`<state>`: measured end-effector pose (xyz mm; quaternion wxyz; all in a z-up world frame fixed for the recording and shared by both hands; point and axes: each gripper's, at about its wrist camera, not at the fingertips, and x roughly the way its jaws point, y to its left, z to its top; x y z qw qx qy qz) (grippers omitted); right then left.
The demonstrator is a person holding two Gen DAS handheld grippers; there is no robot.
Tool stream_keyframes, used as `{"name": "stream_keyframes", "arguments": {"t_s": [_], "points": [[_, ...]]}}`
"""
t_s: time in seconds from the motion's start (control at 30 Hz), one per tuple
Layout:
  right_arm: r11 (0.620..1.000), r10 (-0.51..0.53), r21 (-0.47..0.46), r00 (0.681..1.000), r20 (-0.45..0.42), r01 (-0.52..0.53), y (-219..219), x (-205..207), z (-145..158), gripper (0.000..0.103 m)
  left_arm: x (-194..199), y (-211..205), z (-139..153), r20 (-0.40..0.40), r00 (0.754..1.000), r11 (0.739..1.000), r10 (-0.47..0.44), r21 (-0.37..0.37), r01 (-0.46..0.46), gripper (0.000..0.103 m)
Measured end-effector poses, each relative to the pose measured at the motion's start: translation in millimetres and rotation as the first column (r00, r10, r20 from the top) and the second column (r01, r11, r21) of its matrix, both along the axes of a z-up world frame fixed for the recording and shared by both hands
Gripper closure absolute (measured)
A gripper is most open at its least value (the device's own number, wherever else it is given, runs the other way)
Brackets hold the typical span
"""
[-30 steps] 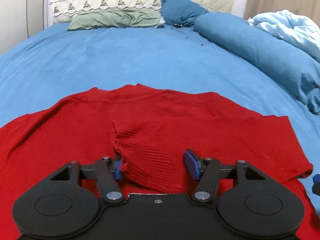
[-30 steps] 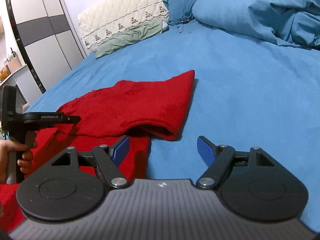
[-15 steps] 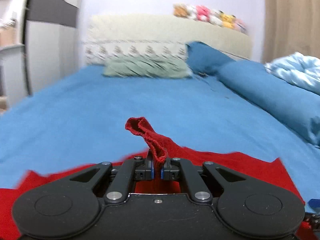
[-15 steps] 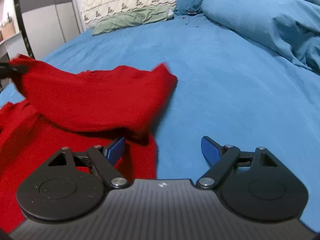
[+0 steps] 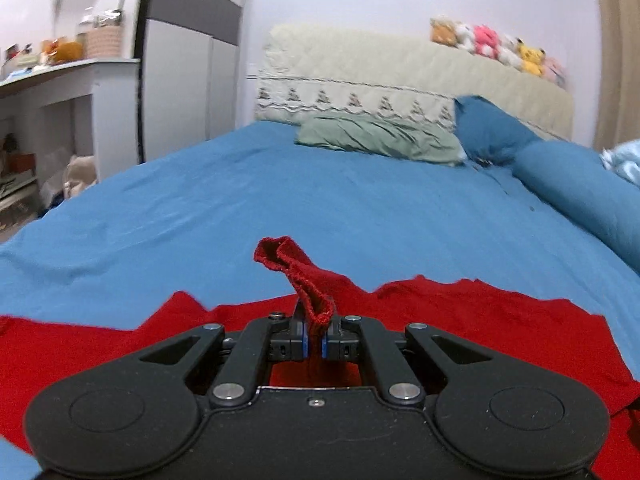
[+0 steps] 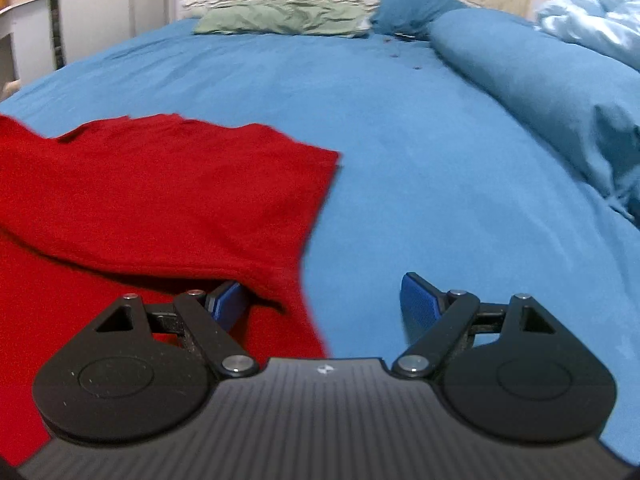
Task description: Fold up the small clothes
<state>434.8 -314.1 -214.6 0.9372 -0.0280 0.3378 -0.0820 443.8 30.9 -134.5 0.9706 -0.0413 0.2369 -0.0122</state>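
**Sleeve cuff pinched and lifted off the sweater**

The red knit sweater (image 5: pixel 500 320) lies spread on the blue bedsheet (image 5: pixel 320 208), near the foot of the bed. Its ribbed sleeve cuff (image 5: pixel 296 272) now stands up out of the left gripper (image 5: pixel 314 344), whose jaws are pressed together on the fabric. A second ago those jaws were apart with the cuff lying flat between them on the sweater body; since then they have closed and risen, and the left camera has tipped up toward the headboard. That suggests the sleeve fold has begun: the cuff is in hand and ready to be carried across the body.

The right gripper (image 6: pixel 324 300) has its jaws wide apart and holds nothing. Its left blue pad (image 6: pixel 226 302) sits just under a raised fold of the sweater (image 6: pixel 160 200), while the other pad is over bare sheet. Compared with a second ago, the sweater's edge in this view has shifted and blurred, consistent with the pull from the left side.

Farther off lie a green pillow (image 5: pixel 380 140), a blue pillow (image 5: pixel 492 132) and a rolled blue duvet (image 6: pixel 540 80). A woven basket (image 5: pixel 103 40) sits on a shelf at left; its contents cannot be made out.
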Motion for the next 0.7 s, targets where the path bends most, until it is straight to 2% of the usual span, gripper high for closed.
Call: {"name": "stream_keyframes", "arguments": {"t_s": [0.1, 0.2, 0.27, 0.3, 0.33, 0.4, 0.5, 0.57, 0.7], "points": [[1.000, -0.010, 0.011, 1.000, -0.009, 0.010, -6.5, 0.4, -6.2, 0.006, 6.7, 3.6, -15.2, -0.087, 0.996, 1.000, -0.014, 0.022, 0.016, 0.097], [1.000, 0.002, 0.016, 1.000, -0.009, -0.001, -10.1, 0.1, -6.3, 0.005, 2.1, 8.4, -23.0, -0.112, 0.994, 0.999, -0.007, 0.051, 0.013, 0.090], [1.000, 0.005, 0.014, 1.000, -0.017, -0.005, -12.3, 1.8, -4.1, 0.005, -4.2, 14.1, -24.2, -0.131, 0.991, 0.996, 0.031, 0.092, -0.019, 0.078], [1.000, 0.007, 0.008, 1.000, -0.019, -0.007, -13.1, 1.3, -3.2, 0.005, -7.1, 15.4, -23.9, -0.143, 0.989, 0.993, 0.048, 0.117, -0.031, 0.062], [1.000, 0.010, 0.000, 1.000, -0.022, -0.010, -12.7, 0.5, -2.2, 0.005, -14.4, 17.2, -24.2, -0.143, 0.988, 0.989, 0.058, 0.145, -0.037, 0.053], [1.000, 0.011, -0.020, 1.000, -0.026, -0.011, -9.0, -1.9, 1.5, 0.005, -25.5, 19.9, -20.1, -0.132, 0.990, 0.978, 0.055, 0.205, -0.027, 0.050], [0.998, 0.061, -0.029, 0.998, 0.011, -0.061, 2.6, -11.4, 13.7, 0.005, -37.9, 20.7, -13.3, -0.117, 0.993, 0.967, 0.012, 0.254, 0.018, 0.036], [0.994, 0.107, 0.005, 0.992, 0.065, -0.108, 10.4, -20.0, 24.0, 0.005, -42.3, 18.5, -9.4, -0.096, 0.995, 0.968, -0.029, 0.244, 0.052, 0.034], [0.969, 0.173, 0.145, 0.969, 0.174, -0.199, 24.5, -20.6, 38.8, 0.004, -20.7, 6.3, -8.5, -0.116, 0.981, 0.974, -0.153, 0.152, 0.170, 0.033]]}}
